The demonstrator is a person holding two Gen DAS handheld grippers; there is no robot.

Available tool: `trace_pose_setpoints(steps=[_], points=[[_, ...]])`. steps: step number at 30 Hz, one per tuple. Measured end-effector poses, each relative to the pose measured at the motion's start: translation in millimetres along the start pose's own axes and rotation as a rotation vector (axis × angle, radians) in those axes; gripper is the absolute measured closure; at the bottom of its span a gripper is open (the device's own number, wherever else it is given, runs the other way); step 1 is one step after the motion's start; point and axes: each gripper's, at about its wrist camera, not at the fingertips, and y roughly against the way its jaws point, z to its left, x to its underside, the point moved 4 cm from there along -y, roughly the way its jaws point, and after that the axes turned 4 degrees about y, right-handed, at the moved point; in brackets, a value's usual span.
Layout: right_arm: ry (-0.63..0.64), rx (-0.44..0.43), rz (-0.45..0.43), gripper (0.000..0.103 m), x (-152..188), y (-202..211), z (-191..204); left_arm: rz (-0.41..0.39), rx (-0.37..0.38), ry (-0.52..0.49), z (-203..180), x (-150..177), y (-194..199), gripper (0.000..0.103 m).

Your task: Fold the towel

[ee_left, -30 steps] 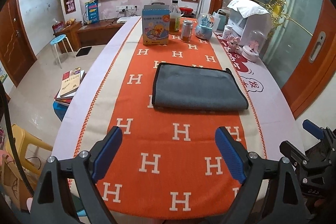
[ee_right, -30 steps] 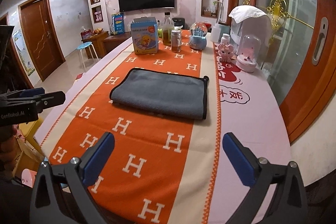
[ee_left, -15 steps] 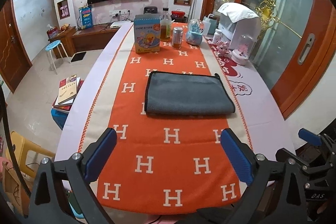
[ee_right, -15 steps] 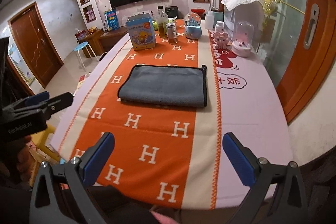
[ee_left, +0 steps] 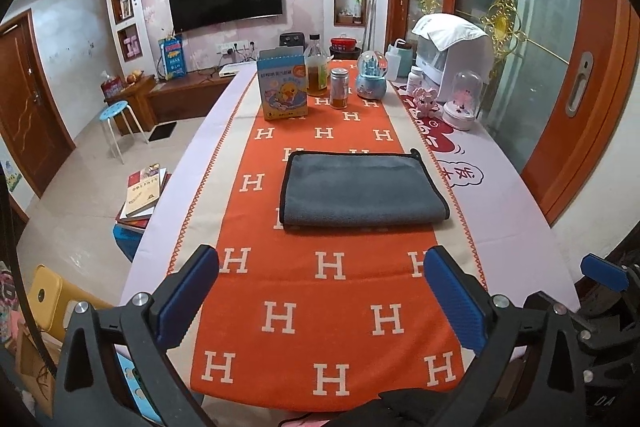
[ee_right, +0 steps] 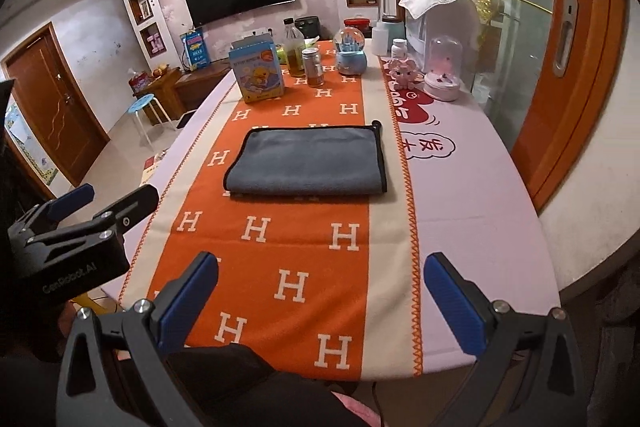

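A grey towel (ee_left: 360, 189) with a black edge lies folded flat in the middle of the orange runner (ee_left: 332, 299); it also shows in the right wrist view (ee_right: 308, 163). My left gripper (ee_left: 320, 295) is open and empty, held back over the table's near end, well short of the towel. My right gripper (ee_right: 320, 303) is open and empty, also back at the near edge. The left gripper shows at the left of the right wrist view (ee_right: 80, 215), and part of the right one at the right edge of the left wrist view (ee_left: 604, 279).
At the table's far end stand a blue box (ee_left: 282, 89), a bottle (ee_left: 317, 71), a jar (ee_left: 339, 89), a snow globe (ee_left: 371, 75) and a white appliance (ee_left: 456, 55). A stool (ee_left: 120, 123) and a stack of books (ee_left: 142, 195) are on the floor at the left.
Both grippers have drawn back and up from the towel towards the near table edge; the towel looks smaller and farther. It has not moved, and both grippers stay open.
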Motion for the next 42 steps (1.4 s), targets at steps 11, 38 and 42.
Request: trace_pose_setpoints(steps=[11, 38, 42], points=[[-0.005, 0.023, 0.030, 0.000, 7, -12, -6, 0.005, -0.044, 0.020, -1, 8, 0, 0.001], [0.000, 0.016, 0.069, 0.000, 10, -22, -3, 0.038, -0.076, -0.034, -12, 13, -13, 0.001], [0.000, 0.015, 0.071, 0.000, 10, -22, -2, 0.038, -0.077, -0.034, -12, 13, -14, 0.001]])
